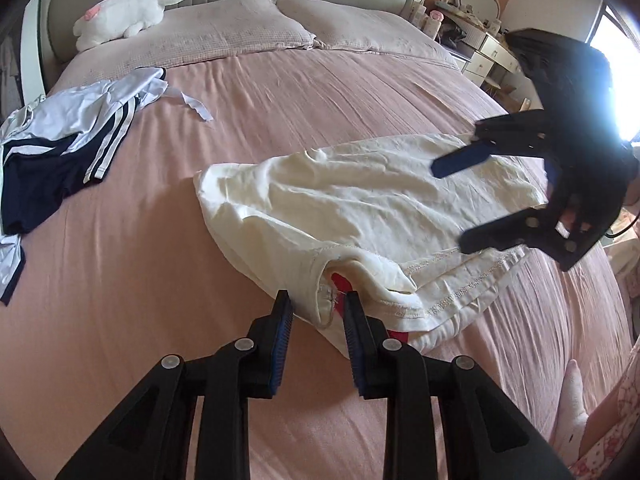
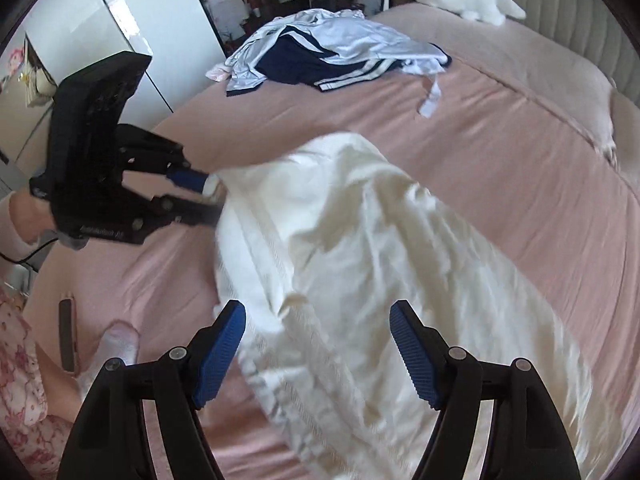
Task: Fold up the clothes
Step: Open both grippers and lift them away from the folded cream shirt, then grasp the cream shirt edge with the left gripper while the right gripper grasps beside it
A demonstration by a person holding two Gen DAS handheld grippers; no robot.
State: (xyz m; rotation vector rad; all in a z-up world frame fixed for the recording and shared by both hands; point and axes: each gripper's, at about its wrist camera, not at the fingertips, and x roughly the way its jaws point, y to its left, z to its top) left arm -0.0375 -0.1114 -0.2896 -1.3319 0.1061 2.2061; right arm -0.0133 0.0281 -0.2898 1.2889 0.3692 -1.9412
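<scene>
A cream shirt (image 1: 360, 200) lies crumpled on the pink bed (image 1: 160, 280), with a bit of red print showing at its near edge. My left gripper (image 1: 317, 302) has its fingers close together on that near edge, cloth bunched between the pads. In the right wrist view the left gripper (image 2: 214, 196) holds the same shirt (image 2: 360, 260) by its far left corner. My right gripper (image 2: 317, 308) is wide open above the shirt with nothing between its fingers. It hovers over the shirt's right end, where the left wrist view shows the right gripper (image 1: 448, 208).
A pile of white and navy sportswear (image 1: 72, 136) lies at the bed's far left. A white plush toy (image 1: 128, 16) and pillows (image 1: 224, 28) sit by the headboard. A person's socked foot (image 2: 116, 344) and a dark slim object (image 2: 66, 332) rest on the bed's near edge.
</scene>
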